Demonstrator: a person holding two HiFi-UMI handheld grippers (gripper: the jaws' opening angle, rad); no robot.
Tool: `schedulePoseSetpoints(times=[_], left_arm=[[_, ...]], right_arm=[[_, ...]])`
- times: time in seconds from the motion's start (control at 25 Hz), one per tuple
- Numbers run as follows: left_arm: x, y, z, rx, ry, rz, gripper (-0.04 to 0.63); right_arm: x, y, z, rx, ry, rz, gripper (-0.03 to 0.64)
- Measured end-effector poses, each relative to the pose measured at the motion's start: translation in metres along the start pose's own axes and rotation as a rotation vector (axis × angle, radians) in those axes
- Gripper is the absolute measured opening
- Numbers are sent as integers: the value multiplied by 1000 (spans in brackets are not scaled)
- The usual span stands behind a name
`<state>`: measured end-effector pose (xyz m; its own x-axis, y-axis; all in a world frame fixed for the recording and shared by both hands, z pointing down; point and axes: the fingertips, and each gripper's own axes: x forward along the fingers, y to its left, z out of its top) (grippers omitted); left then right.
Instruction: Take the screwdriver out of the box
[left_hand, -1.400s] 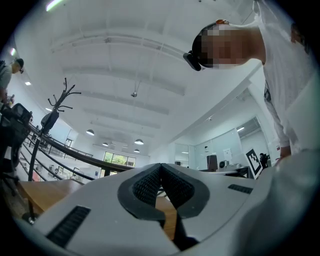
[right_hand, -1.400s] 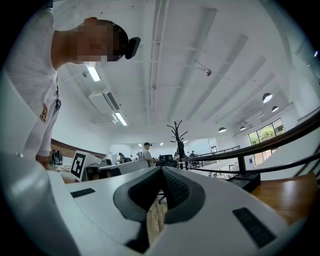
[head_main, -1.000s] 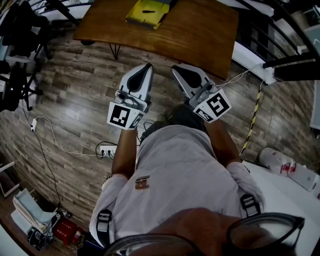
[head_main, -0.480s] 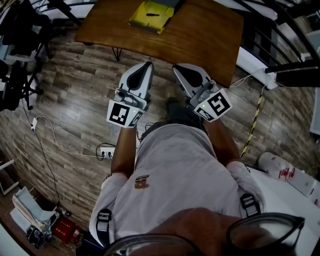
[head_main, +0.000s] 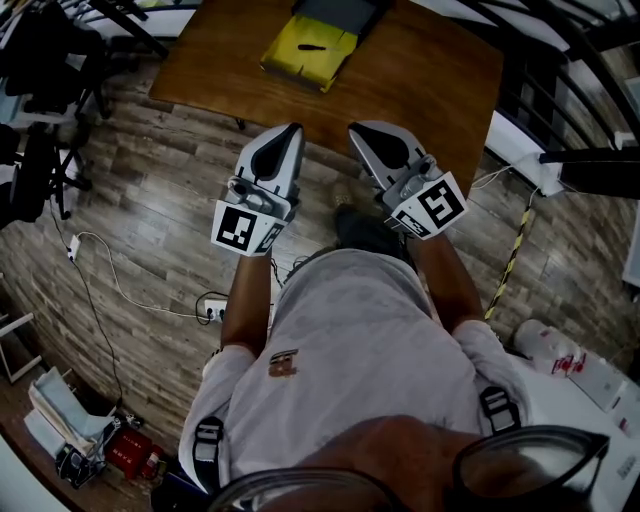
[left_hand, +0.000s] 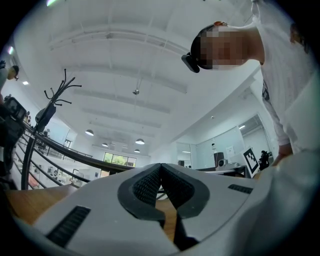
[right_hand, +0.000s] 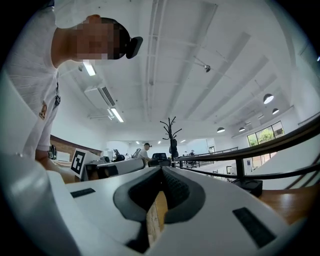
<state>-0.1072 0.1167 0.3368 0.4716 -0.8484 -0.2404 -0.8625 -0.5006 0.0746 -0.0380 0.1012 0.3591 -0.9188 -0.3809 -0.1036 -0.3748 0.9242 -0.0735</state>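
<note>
Screwdriver (head_main: 312, 47) lay in the yellow box (head_main: 332, 66). Left claw (head_main: 293, 130) and right claw (head_main: 357, 128), short of the box, were pinched together, empty; one needed opening first.

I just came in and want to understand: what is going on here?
A person stands on a wooden floor, holding a gripper in each hand. The left gripper and right gripper are both shut and empty, pointing toward a table. On it lies an open yellow box with a dark tool inside, probably the screwdriver. Neither gripper touches the box yet.
</note>
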Motion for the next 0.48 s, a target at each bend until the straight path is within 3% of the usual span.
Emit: schedulePoseSetpoints(times=[0.48], left_arm=[[114, 81, -31, 51, 38, 41, 20]], right_arm=[[57, -127, -8, -1, 35, 26, 32]])
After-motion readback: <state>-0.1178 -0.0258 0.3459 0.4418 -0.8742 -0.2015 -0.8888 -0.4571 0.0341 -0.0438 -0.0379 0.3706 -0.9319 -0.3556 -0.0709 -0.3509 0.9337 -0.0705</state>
